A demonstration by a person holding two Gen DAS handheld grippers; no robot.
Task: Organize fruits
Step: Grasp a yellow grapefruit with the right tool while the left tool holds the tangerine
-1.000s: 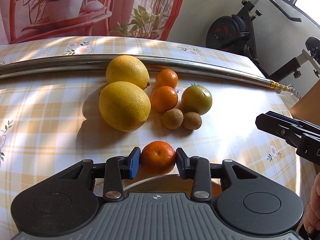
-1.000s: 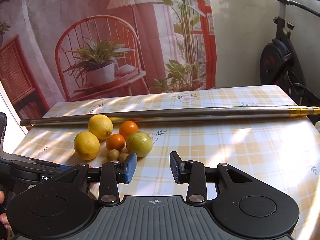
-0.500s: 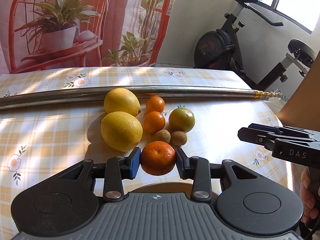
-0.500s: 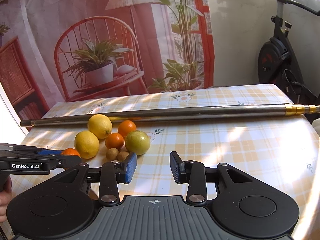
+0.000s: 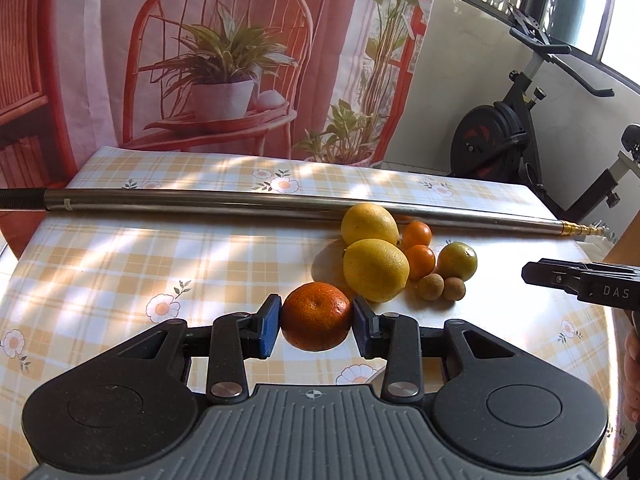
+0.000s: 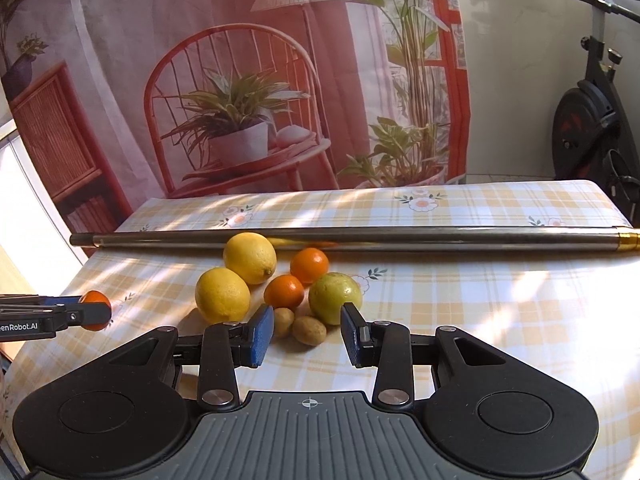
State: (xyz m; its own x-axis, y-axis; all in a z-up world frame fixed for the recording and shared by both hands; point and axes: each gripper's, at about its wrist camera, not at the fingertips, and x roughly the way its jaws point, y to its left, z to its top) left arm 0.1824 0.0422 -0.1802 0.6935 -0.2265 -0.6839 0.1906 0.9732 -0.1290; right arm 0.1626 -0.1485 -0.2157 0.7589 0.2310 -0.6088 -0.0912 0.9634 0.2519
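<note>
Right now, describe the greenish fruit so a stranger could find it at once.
Find the long metal pole lying across the checked tablecloth; a cluster of fruit sits just in front of it. The greenish fruit is at that cluster's right edge, the only yellow-green one among lemons, oranges and small brown fruits.

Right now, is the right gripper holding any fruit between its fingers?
No, the right gripper is open and empty; the two small brown fruits only lie on the table beyond its fingers.
</note>
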